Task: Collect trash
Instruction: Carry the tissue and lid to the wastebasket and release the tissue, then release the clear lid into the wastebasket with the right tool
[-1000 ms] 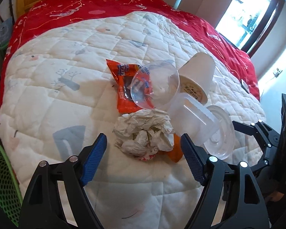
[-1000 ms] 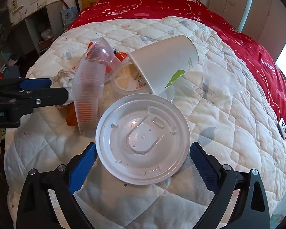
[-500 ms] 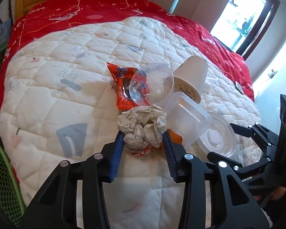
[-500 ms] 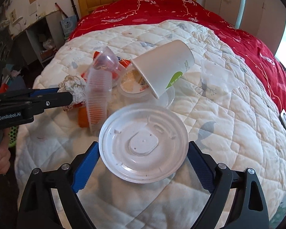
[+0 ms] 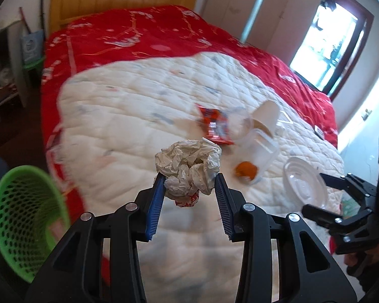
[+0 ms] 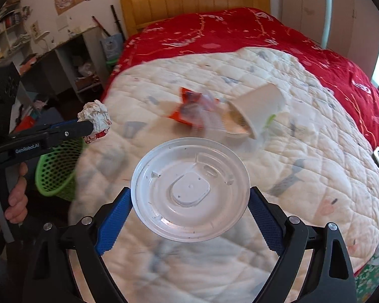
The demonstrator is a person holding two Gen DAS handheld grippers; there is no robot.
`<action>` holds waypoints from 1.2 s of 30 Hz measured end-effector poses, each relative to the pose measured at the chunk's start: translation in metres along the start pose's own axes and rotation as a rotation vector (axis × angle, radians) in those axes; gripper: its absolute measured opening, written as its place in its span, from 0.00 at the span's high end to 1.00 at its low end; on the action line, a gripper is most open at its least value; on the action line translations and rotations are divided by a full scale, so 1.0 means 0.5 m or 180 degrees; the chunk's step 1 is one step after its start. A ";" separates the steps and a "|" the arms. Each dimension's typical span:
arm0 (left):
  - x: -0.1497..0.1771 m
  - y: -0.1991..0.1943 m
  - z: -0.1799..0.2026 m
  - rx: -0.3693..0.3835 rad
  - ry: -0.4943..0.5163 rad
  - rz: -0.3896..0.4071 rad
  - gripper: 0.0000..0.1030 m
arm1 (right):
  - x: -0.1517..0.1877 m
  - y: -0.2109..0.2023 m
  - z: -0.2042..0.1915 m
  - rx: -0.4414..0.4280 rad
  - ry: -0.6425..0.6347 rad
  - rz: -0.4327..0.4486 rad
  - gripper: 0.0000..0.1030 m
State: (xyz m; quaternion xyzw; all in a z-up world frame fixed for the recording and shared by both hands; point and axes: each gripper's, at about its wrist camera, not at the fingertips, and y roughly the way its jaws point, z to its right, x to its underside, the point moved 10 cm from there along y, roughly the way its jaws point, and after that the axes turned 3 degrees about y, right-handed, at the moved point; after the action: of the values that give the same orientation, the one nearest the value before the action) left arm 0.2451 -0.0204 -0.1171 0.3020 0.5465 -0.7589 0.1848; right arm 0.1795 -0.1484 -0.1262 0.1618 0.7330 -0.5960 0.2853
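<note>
Both grippers are loaded: the left gripper [image 5: 188, 189] has its jaws clamped on the paper wad [image 5: 188, 169], which bulges out past the tips, and the right gripper [image 6: 189, 202] pinches the lid [image 6: 189, 189] by its rim, 1 pad each side. I'd carry both to the green basket [image 5: 17, 217], down-left of the left jaws, keep the lid level, and only open right above it. The wrapper [image 5: 214, 126] and cup [image 6: 260, 108] lie ahead of the jaws on the quilt [image 5: 126, 131].

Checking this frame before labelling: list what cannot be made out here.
- Left wrist view: green basket cut off by the left edge; its inside unclear.
- Both views: orange wrapper and white cup motion-blurred; print unreadable.
- Right wrist view: quilt under the clear lid blurred.
</note>
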 end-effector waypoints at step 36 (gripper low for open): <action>0.217 -0.242 -0.567 -0.1266 -0.1104 -0.0044 0.41 | -0.070 0.149 -0.572 -0.0770 -0.0778 -0.0189 0.14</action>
State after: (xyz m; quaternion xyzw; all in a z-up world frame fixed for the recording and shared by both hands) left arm 0.1625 0.2923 -0.1641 0.1215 0.6472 -0.6782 0.3263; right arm 0.1857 0.1490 -0.1268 0.0309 0.7636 -0.5268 0.3720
